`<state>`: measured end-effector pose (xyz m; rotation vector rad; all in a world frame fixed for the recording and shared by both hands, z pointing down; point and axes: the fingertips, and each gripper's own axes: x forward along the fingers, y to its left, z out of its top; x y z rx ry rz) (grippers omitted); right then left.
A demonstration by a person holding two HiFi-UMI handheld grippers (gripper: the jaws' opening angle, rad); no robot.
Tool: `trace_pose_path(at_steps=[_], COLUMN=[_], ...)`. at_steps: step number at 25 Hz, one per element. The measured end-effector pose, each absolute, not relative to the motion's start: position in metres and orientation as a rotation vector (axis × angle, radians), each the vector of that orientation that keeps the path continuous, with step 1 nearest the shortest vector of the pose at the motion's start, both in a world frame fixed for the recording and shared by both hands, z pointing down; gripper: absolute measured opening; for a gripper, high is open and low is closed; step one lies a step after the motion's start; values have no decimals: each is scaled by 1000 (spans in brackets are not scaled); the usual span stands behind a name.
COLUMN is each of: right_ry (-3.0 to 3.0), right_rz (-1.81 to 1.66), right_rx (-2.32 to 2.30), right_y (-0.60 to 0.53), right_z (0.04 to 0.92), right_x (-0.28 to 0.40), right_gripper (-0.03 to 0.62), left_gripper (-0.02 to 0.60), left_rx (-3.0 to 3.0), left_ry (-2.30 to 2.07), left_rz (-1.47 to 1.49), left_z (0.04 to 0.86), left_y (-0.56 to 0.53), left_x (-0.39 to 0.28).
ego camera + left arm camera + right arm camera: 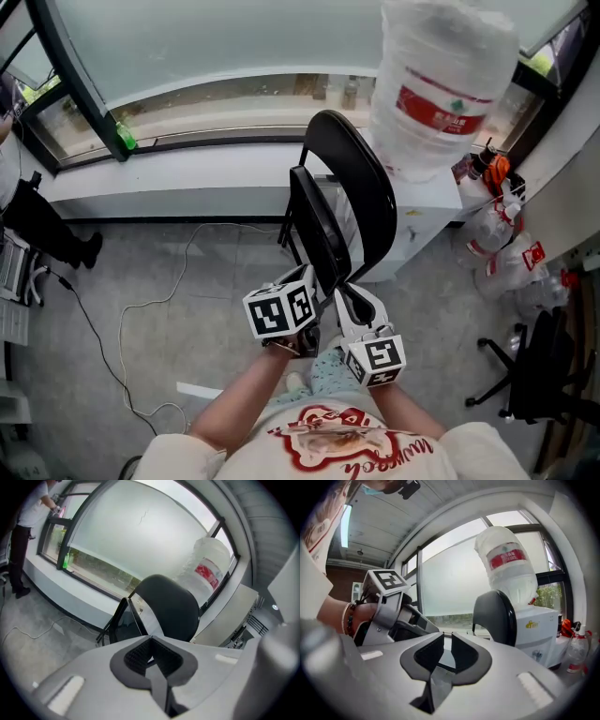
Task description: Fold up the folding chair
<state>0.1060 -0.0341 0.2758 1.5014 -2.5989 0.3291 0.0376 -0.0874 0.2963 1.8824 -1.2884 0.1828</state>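
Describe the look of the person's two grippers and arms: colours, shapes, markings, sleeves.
The left gripper and right gripper are light grey plastic with dark ribbed pads. Each carries a white cube with black square markers. The forearms are bare and the sleeves pale. A bracelet circles the left wrist.

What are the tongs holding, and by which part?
Cannot tell. Left tongs look shut, right tongs slightly apart, both at the folding chair seat's near edge; neither gripper view clearly shows chair between them.
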Motion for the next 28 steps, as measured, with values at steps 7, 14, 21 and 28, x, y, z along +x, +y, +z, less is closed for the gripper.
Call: trace_pose_path(at_steps=[7, 14, 21, 28], right_ry=[-2744, -2791, -2850, -2931], right_rz=[240, 223, 216, 162], right_rx=[1386, 1273, 1154, 1096], right_y=[-6, 34, 54, 82], right_z=[228, 207, 207, 173], right_x=[51, 25, 9, 30], right_gripper=[23, 26, 26, 26], left_gripper=[7, 7, 7, 7], left_rx=[2092, 2188, 2259, 2251], left_ry=[-1353, -1357, -1440, -1511], left_rz=[140, 69, -68, -127], left_z=[247, 224, 203, 178], left_y=[-37, 26, 53, 90], left_x=[11, -14, -15, 6])
